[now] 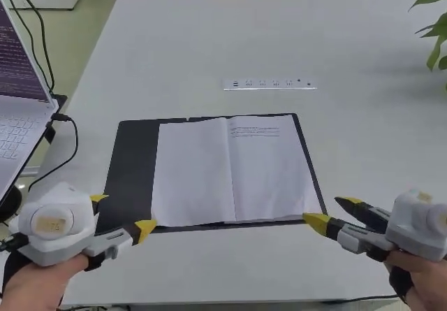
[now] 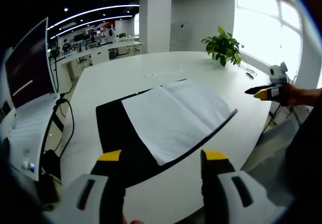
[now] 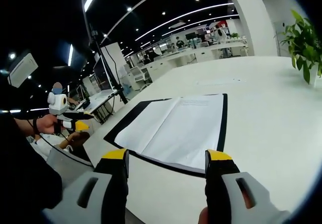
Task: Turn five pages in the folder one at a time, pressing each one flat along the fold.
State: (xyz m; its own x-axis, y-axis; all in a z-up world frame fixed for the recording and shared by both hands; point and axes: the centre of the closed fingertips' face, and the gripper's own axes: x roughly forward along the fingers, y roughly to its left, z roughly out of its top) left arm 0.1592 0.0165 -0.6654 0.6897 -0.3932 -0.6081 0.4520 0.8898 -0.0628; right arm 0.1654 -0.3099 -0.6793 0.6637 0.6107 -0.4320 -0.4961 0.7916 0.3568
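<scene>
Black folder with white pages [image 1: 216,171] open flat on white worktop [image 1: 209,45], head view; left gripper [image 1: 122,213] and right gripper [image 1: 331,210] near its front corners. Left gripper view: jaws apart, off folder. Right gripper view: jaws apart, empty.

The folder [image 1: 223,171] lies on the table [image 1: 209,38], near its front edge; the socket strip [image 1: 269,84] lies behind it; the laptop [image 1: 17,115] sits left; the plant [image 1: 434,31] stands far right; the left gripper [image 1: 123,213] and right gripper [image 1: 333,211] flank the folder's near corners.
</scene>
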